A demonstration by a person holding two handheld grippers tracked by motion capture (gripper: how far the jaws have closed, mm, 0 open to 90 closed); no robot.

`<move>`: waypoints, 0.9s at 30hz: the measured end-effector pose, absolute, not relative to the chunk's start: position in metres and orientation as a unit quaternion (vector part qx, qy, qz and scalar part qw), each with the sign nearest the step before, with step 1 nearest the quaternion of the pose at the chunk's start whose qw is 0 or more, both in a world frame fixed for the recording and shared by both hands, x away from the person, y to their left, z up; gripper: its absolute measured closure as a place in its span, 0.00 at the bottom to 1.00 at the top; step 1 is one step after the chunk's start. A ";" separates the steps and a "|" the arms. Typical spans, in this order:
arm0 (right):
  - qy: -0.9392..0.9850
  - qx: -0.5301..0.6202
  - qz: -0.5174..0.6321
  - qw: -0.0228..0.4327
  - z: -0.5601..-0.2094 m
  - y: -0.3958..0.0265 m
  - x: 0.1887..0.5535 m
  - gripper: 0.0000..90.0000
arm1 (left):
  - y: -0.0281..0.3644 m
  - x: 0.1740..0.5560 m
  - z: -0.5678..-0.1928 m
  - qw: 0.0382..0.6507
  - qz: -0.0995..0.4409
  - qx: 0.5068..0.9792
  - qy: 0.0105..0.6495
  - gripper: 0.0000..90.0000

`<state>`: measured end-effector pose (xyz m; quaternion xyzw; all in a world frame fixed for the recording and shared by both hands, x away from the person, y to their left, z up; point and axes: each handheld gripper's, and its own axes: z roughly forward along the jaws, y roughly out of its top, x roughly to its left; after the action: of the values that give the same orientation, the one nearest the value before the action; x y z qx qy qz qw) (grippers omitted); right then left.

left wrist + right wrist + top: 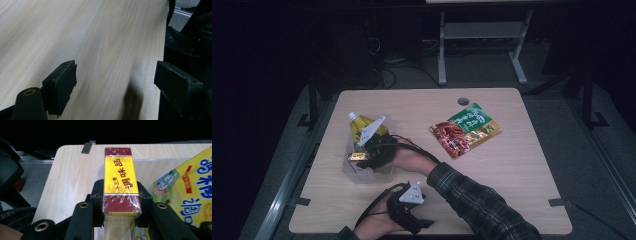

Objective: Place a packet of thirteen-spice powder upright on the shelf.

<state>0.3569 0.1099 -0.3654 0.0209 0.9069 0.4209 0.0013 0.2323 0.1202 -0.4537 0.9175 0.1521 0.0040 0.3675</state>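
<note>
The right tool (pixel 121 207) gripped the box (pixel 120 180) just over the bin (pixel 348 167), beside the yellow pouch (pixel 185 185), apparently to pack it, while the left tool (pixel 117 85) rested wide open, idle, near the bin.

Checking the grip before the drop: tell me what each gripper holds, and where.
The right gripper clamps a yellow-and-red box across its long sides, near one end. The left gripper holds nothing.
</note>
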 end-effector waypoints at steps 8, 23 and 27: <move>0.909 0.028 0.415 -0.007 -0.375 0.112 0.358 0.72 | 0.120 0.232 -0.454 0.368 0.003 0.917 0.153 0.19; 0.903 0.040 0.428 -0.019 -0.365 0.100 0.356 0.55 | 0.121 0.233 -0.454 0.371 0.004 0.916 0.153 0.19; 0.901 0.039 0.433 -0.016 -0.357 0.092 0.355 0.51 | 0.122 0.234 -0.453 0.375 0.006 0.914 0.157 0.19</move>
<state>0.3546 0.0920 -0.3575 0.0388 0.9005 0.4328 -0.0160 0.2342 0.1218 -0.4533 0.9136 0.1574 0.0062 0.3748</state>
